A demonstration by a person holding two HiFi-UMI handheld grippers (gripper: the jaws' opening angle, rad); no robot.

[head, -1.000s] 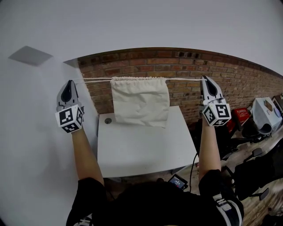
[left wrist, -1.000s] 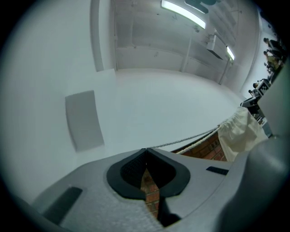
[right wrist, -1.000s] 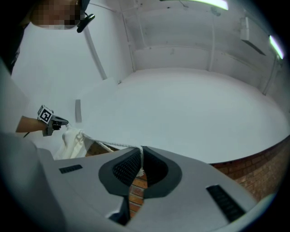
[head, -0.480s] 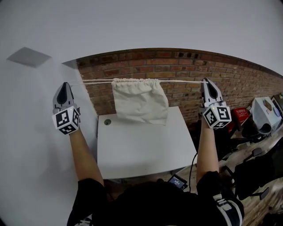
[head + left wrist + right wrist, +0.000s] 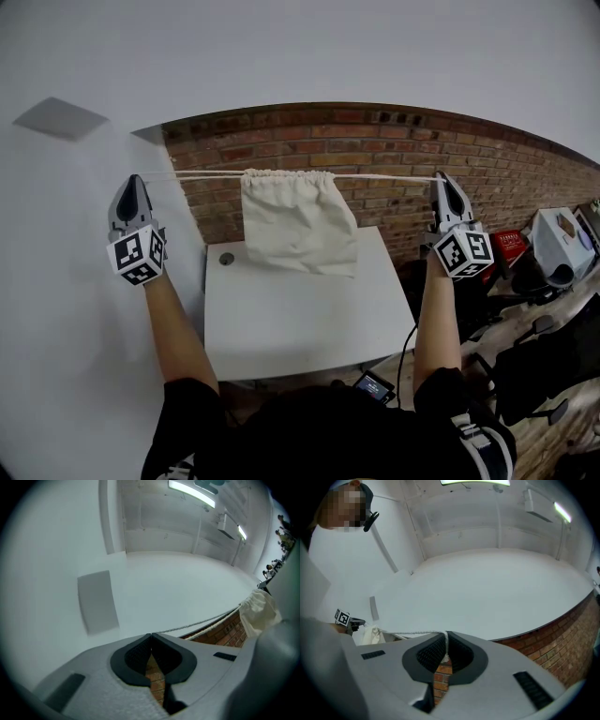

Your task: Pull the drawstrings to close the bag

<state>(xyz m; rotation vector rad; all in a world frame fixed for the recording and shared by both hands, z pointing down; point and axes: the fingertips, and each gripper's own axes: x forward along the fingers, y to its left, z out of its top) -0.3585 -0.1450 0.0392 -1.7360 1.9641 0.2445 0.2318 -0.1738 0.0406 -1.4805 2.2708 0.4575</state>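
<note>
As the left hand-held gripper (image 5: 134, 181) and right hand-held gripper (image 5: 445, 179) clamp drawstrings (image 5: 384, 176), the bag (image 5: 298, 225) hangs between.

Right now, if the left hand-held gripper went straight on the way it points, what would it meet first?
Probably the white wall, right of the grey panel; nothing else shows ahead of the left hand-held gripper, though depth is unclear.

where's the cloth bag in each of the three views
Head view: bag at top centre, hanging from the drawstrings above the table.
Left gripper view: bag at the far right edge, about mid height.
Right gripper view: bag small, near the left edge, below the middle.
Shared landmark: the brick wall.
</note>
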